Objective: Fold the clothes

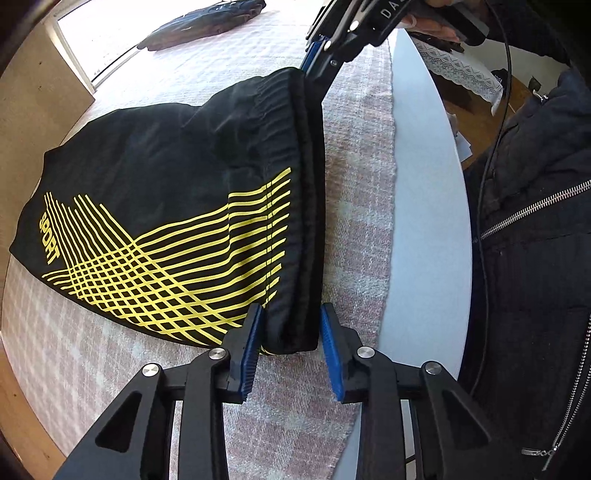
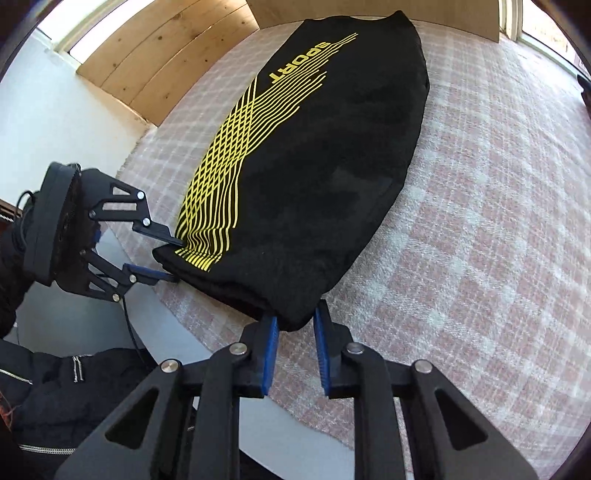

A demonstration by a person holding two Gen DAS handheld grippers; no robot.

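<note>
Black shorts [image 1: 166,192] with yellow lines and the word SPORT lie flat on a pink checked cloth [image 1: 354,229]. They also show in the right wrist view [image 2: 325,166]. My left gripper [image 1: 291,328] is open, its blue pads on either side of the waistband corner nearest me. My right gripper [image 2: 295,321] is open, its pads on either side of the other waistband corner. The right gripper shows in the left wrist view [image 1: 314,70] at the far end of the waistband. The left gripper shows in the right wrist view [image 2: 173,258], jaws apart at the waistband.
The cloth covers a round white table [image 1: 428,258]. A pile of dark clothes [image 1: 199,26] lies at the far side of the cloth. The person's black zipped jacket [image 1: 535,258] is close to the table edge. Wooden boards [image 2: 166,55] stand beyond the table.
</note>
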